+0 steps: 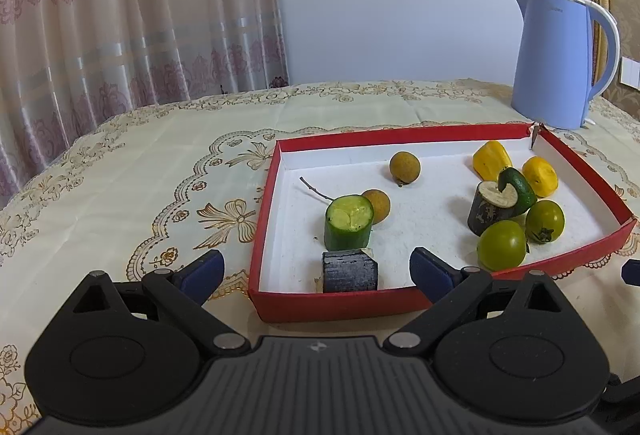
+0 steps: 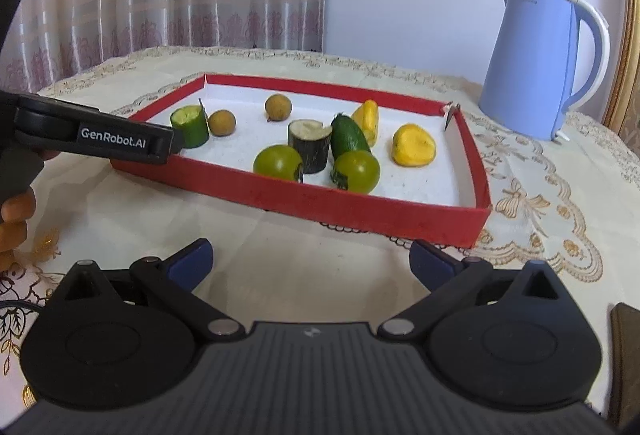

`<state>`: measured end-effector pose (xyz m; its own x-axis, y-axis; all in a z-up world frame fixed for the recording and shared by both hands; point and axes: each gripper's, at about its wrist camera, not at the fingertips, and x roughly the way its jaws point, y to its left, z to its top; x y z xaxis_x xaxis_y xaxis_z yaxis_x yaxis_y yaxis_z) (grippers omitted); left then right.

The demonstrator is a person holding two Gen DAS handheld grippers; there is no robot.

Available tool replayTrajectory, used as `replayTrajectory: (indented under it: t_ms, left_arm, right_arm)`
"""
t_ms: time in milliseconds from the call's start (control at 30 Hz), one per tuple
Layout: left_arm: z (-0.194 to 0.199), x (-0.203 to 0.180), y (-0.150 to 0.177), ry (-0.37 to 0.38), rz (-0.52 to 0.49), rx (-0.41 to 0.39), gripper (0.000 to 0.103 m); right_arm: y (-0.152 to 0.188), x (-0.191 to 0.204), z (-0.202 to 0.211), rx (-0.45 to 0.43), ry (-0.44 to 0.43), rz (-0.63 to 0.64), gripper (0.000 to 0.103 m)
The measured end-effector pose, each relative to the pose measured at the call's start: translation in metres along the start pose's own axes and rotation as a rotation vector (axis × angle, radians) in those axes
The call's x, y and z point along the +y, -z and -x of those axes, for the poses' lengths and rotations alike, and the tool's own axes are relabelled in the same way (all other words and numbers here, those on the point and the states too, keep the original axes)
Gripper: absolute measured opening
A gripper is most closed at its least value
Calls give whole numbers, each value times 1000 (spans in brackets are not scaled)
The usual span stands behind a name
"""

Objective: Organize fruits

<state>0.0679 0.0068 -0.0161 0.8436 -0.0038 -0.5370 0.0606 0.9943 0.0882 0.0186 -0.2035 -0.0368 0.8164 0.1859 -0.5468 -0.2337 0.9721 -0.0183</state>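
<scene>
A red tray (image 1: 332,303) (image 2: 360,209) with a white floor holds the fruit. At its left stand a cut cucumber piece (image 1: 348,221) (image 2: 191,127), two brown longans (image 1: 405,167) (image 2: 277,107) and a dark block (image 1: 350,271). At its right are a dark stump (image 1: 492,209) (image 2: 310,145), a green fruit (image 1: 518,187) (image 2: 349,137), two yellow pieces (image 1: 540,175) (image 2: 413,145) and two green tomatoes (image 1: 502,245) (image 2: 279,163). My left gripper (image 1: 318,271) (image 2: 172,145) is open over the tray's near left corner, the dark block between its fingers. My right gripper (image 2: 312,259) is open and empty over the cloth, short of the tray.
A blue kettle (image 1: 560,63) (image 2: 532,63) stands behind the tray's right corner. An embroidered cloth (image 1: 140,175) covers the table. A curtain hangs behind. A person's hand (image 2: 16,219) holds the left gripper. A dark object (image 2: 626,347) lies at the near right edge.
</scene>
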Motion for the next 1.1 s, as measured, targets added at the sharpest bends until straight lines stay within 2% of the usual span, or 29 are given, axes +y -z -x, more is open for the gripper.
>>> replayTrajectory:
  t_ms: [367,1100]
  left_arm:
    - [1,-2,3,-5,-11,-23,100]
    - [-2,7,4,41,35,-14,100]
  right_arm:
    - [2,-3,-8,70,-21,-34,103]
    - [2,-3,-10,82,-21,-37,103]
